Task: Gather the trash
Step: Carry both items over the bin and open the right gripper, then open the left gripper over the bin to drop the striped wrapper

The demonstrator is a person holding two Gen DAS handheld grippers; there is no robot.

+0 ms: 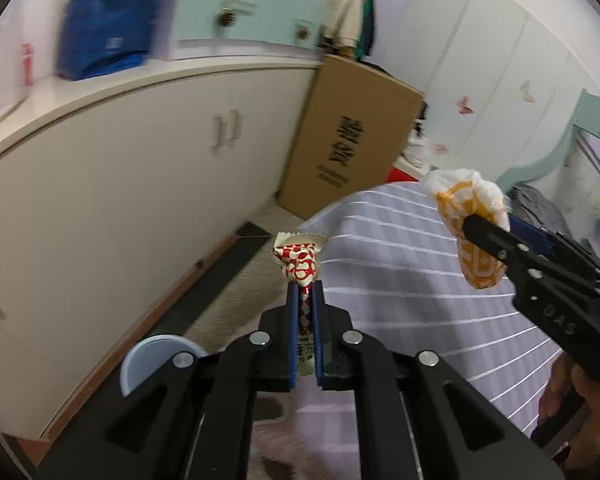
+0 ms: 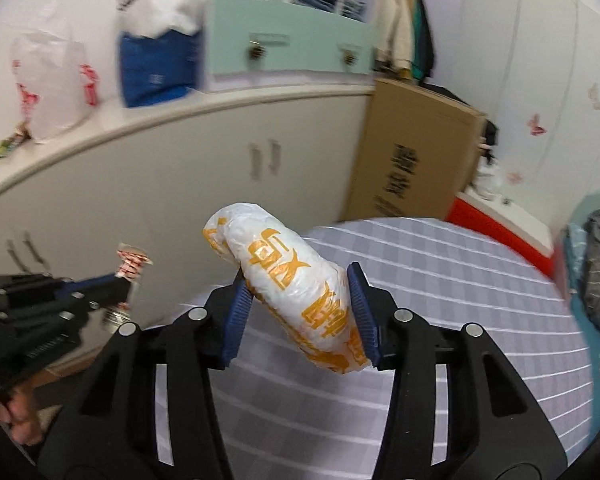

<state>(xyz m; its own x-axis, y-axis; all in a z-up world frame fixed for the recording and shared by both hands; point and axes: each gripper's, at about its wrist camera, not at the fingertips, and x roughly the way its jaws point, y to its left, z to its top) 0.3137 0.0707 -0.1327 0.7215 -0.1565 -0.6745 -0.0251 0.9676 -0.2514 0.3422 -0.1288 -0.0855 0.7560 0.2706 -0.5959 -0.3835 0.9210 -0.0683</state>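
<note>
- Left wrist view: the left gripper (image 1: 305,300) hangs over the edge of a bed with a grey striped sheet (image 1: 400,272), jaws pressed together on a red-and-white wrapper (image 1: 299,265) — crumpled at the top, flat between the pads. A strip of floor (image 1: 228,304) runs between bed and cream cabinet (image 1: 120,208); a pale blue bin (image 1: 148,360) sits low beside the cabinet, a cardboard box (image 1: 348,140) leans at the far end.
- Right wrist view: the right gripper (image 2: 300,312) holds a white plastic bag (image 2: 292,280) with orange print, jaws clamped on its bunched middle — well above the sheet (image 2: 440,280). The left gripper (image 2: 116,284) hovers at the left, apart, near the cabinet (image 2: 160,184).
</note>
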